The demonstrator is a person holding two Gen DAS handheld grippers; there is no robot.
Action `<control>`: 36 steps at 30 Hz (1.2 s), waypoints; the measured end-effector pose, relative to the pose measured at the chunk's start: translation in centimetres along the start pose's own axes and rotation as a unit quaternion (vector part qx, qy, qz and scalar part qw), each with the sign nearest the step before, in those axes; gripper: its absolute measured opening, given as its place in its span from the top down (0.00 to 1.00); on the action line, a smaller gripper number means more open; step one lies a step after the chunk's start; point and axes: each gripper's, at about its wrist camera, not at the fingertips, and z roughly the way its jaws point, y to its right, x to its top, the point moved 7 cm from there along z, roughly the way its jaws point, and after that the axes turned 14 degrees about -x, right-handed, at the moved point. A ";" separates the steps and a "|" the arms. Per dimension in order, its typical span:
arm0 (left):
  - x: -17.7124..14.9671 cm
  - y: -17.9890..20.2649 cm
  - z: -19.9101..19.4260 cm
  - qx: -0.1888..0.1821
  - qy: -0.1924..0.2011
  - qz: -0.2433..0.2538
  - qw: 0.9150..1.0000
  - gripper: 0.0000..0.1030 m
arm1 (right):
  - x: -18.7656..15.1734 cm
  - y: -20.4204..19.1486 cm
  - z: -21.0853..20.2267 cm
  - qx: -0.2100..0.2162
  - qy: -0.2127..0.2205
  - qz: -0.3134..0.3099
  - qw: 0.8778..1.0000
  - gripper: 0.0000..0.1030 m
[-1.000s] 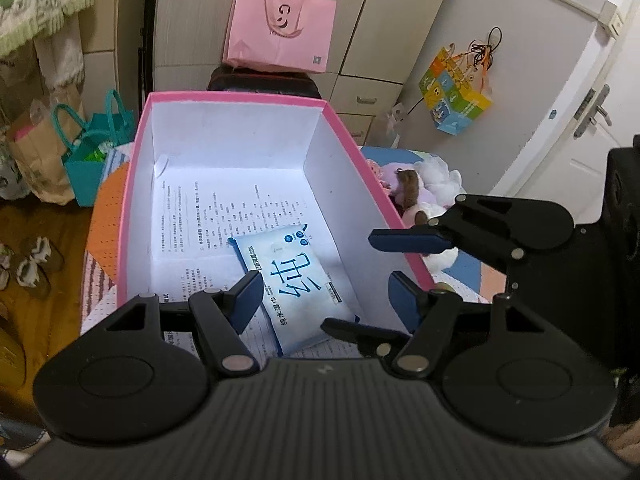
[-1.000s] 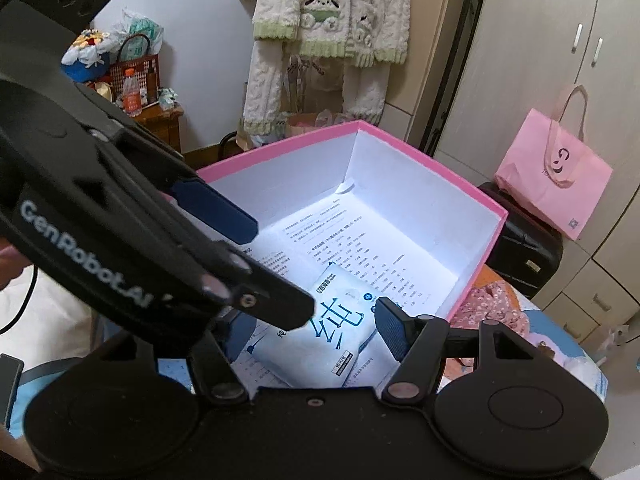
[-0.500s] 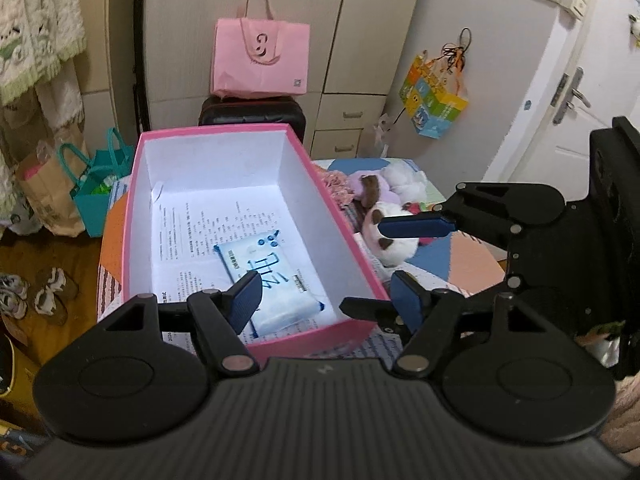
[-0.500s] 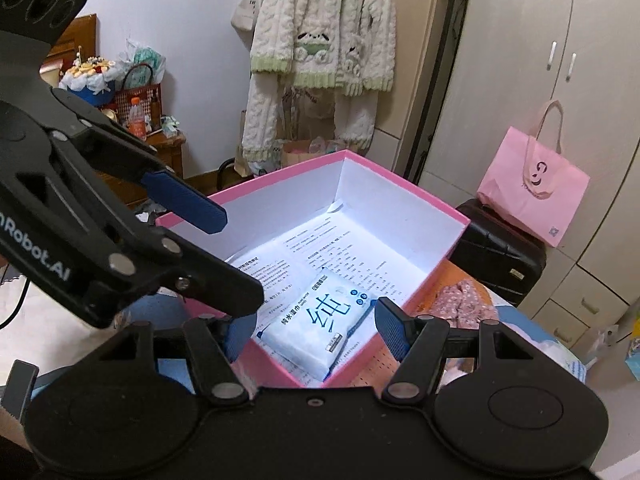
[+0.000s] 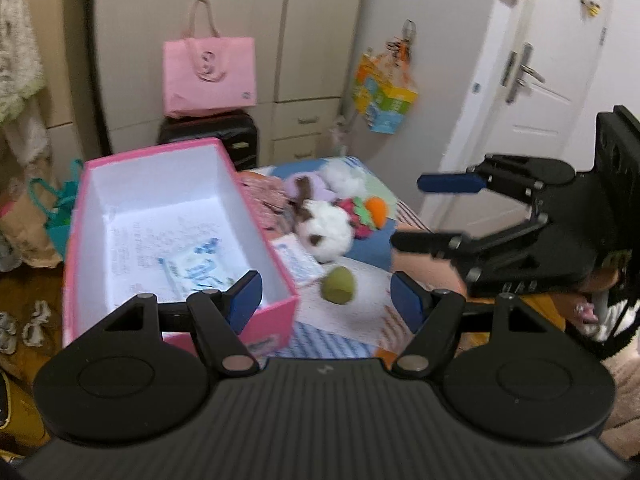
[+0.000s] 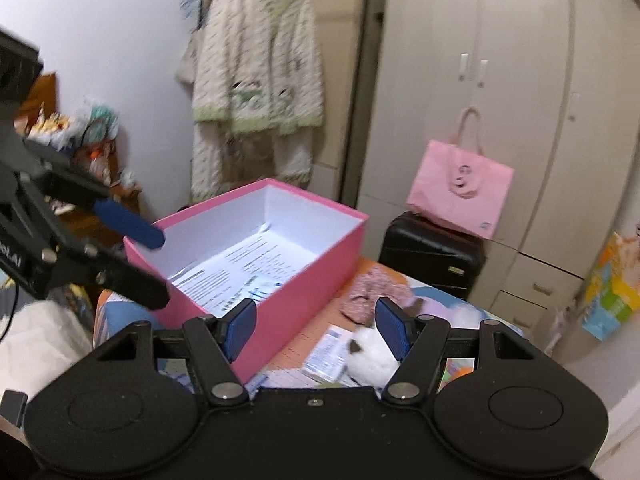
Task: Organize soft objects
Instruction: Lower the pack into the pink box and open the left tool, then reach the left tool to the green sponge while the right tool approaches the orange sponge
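A pink box (image 5: 76,240) with white inside stands on the patterned bed; a blue-and-white wipes pack (image 5: 196,270) lies in it. Right of the box lie a white-and-brown plush (image 5: 326,230), a second wipes pack (image 5: 298,260), a green ball (image 5: 339,286), a strawberry and carrot plush (image 5: 370,216), and a floral cloth (image 6: 366,294). My left gripper (image 5: 326,304) is open and empty, raised above the box's near right corner. My right gripper (image 6: 316,326) is open and empty, above the second pack (image 6: 326,354) and the plush (image 6: 370,354); the box (image 6: 320,272) is to its left.
A pink tote bag (image 5: 210,74) sits on a black suitcase (image 5: 208,138) by the wardrobe. A colourful bag (image 5: 384,100) hangs near the white door (image 5: 536,92). Pyjamas (image 6: 256,80) hang at the wall. Teal bags (image 5: 60,216) and slippers (image 5: 36,320) are on the floor at left.
Both grippers have pulled back and up out of the box, leaving the wipes pack inside. The views swung right, bringing the plush toys and green ball into sight.
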 end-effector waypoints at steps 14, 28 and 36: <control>-1.3 2.8 6.7 -0.032 -0.038 0.031 0.998 0.32 | -4.9 7.4 0.2 -0.048 0.001 0.074 0.996 0.29; -2.2 1.9 13.8 -0.020 -0.058 0.025 0.998 0.34 | -9.7 10.5 6.4 -0.041 -0.001 0.104 0.994 0.28; -2.6 1.5 16.5 -0.005 -0.047 0.026 0.999 0.35 | -10.8 11.7 10.6 -0.037 -0.008 0.125 0.991 0.28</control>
